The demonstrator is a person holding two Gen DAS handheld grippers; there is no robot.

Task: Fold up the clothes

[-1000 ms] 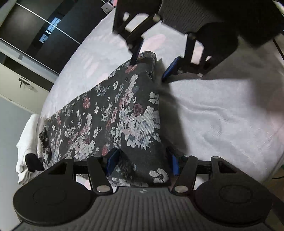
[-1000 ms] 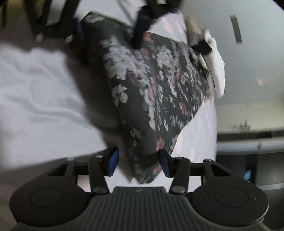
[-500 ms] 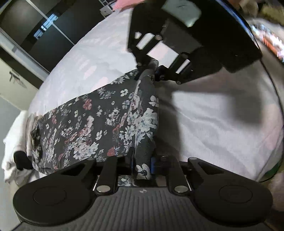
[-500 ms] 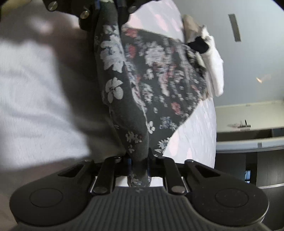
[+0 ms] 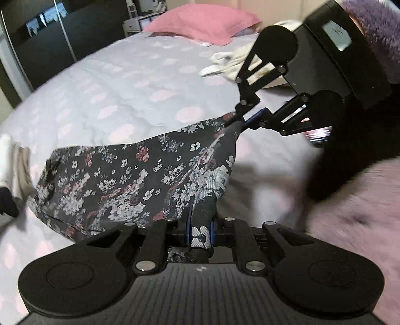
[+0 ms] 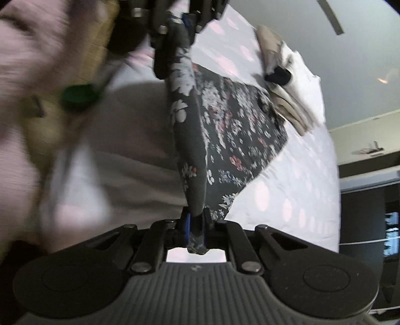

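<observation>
Already my left gripper [image 5: 199,233] is clenched on one corner of the floral garment [image 5: 130,180], its far end sagging onto the bed [image 5: 120,82] ahead. From my right gripper [image 6: 196,233], whose jaws are closing onto the other corner, the fold looks barely begun; laying over remains.

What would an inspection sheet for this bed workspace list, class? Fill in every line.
Surface: bed with a pale cover dotted pink.
Job's things: dark floral garment, near edge lifted, far end on the bed.
Clutter: pink pillow; folded pale clothes; loose white cloth.
Tongs: left tongs shut on the garment; right tongs closing on it too.
Cables: nothing seen.
Surroundings: dark wardrobe; fuzzy pink sleeve.
</observation>
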